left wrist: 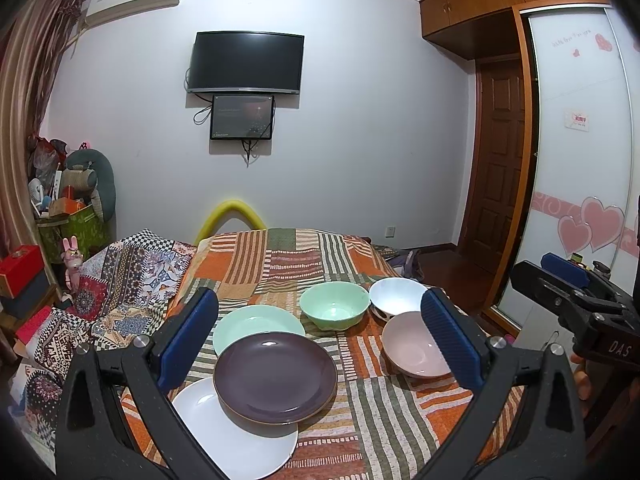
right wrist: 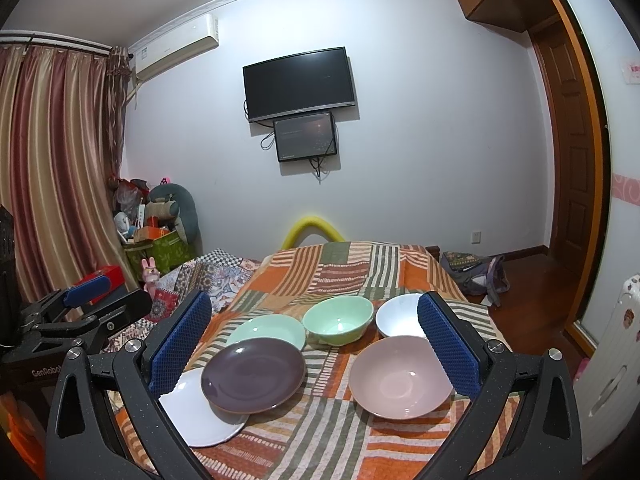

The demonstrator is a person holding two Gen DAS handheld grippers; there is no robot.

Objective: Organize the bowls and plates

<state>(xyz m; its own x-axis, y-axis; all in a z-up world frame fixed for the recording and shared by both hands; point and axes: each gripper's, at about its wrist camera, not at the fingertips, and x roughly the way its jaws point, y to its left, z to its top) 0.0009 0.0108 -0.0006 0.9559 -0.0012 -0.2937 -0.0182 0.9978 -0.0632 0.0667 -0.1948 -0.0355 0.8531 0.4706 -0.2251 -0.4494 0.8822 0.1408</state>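
One patchwork striped cloth (left wrist: 288, 264) covers table; wall TV (left wrist: 246, 62) beyond. Three plates: purple plate (left wrist: 276, 376) between left gripper (left wrist: 320, 340) fingers, overlapping white plate (left wrist: 236, 436) and green plate (left wrist: 256, 322). Three bowls: green bowl (right wrist: 338, 318), white bowl (right wrist: 400, 320), pink bowl (right wrist: 400, 376) between right gripper (right wrist: 316, 348) fingers. Both grippers spread wide, holding nothing. Bare cloth near front edge.

Three plates overlap at the left: a purple plate (left wrist: 275, 377) lies on top, its near edge resting on a white plate (left wrist: 236, 436) and its far edge covering part of a green plate (left wrist: 256, 322). To the right stand three upright, empty bowls: a green bowl (left wrist: 334, 304), a white bowl (left wrist: 397, 294) beside it, and a pink bowl (left wrist: 414, 345) nearest.
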